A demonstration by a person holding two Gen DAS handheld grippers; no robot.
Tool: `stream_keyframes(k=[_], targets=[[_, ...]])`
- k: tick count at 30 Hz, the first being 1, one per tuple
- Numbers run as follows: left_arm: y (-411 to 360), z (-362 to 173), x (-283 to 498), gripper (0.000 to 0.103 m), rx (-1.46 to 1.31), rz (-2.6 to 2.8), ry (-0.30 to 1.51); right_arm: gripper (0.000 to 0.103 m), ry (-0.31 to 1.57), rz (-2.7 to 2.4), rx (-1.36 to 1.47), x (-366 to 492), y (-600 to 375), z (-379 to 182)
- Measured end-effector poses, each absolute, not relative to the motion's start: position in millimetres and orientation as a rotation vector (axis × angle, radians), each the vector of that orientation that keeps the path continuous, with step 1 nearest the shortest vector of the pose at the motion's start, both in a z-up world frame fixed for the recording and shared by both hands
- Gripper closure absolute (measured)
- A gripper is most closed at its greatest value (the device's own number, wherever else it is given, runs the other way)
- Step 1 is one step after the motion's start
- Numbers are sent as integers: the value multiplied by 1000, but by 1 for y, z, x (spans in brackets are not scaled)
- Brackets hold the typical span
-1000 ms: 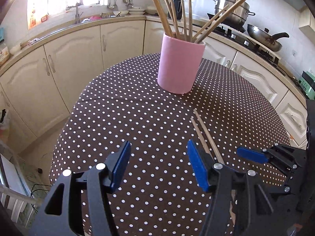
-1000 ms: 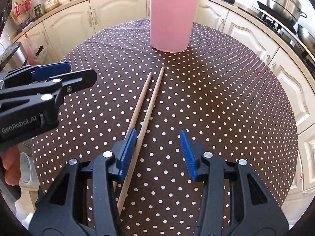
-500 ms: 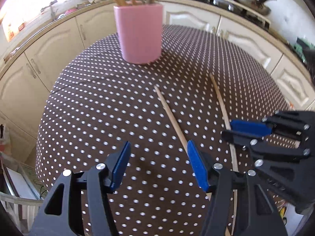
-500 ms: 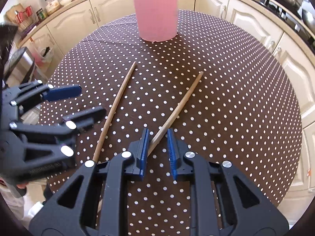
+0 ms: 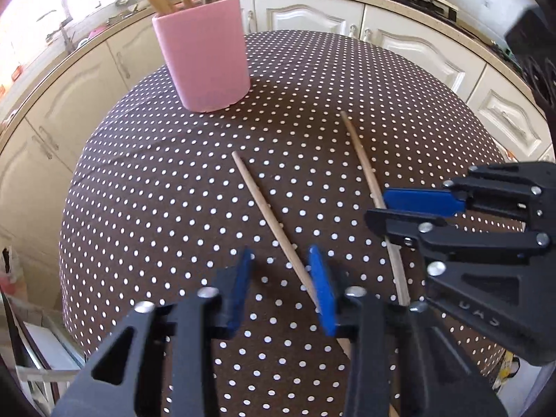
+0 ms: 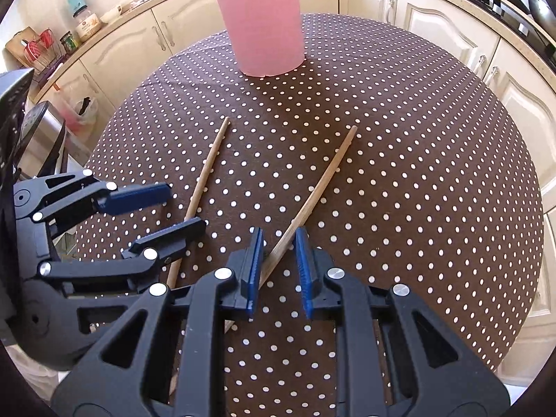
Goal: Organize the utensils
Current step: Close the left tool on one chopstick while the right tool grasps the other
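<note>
Chopstick between right tongs

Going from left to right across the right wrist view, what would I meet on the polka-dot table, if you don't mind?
Left tongs → left chopstick → right chopstick, its near end between the right tongs.

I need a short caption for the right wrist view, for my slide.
Right hand-held gripper grips one chopstick on the dotted table, pink cup behind.
</note>
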State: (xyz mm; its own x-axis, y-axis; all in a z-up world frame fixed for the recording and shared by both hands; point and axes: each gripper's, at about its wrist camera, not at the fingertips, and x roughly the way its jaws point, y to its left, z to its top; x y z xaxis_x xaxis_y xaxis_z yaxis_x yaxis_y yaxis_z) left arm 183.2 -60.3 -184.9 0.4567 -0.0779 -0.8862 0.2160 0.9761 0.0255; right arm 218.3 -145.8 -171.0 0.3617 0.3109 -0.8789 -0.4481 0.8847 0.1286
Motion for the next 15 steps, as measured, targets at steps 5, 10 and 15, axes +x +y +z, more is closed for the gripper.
stream_keyframes(k=[5,10,15], targets=[[-52,-185,192,94,121,-210,1097,83,1115,498,-164,226,-136,-171],[-42,-185,199,97,100,-231,1104,84,1122,511,-192,229,-127,-170],[-43,-187,202,97,99,-231,1103,91,1118,483,-249,231,-119,-170]])
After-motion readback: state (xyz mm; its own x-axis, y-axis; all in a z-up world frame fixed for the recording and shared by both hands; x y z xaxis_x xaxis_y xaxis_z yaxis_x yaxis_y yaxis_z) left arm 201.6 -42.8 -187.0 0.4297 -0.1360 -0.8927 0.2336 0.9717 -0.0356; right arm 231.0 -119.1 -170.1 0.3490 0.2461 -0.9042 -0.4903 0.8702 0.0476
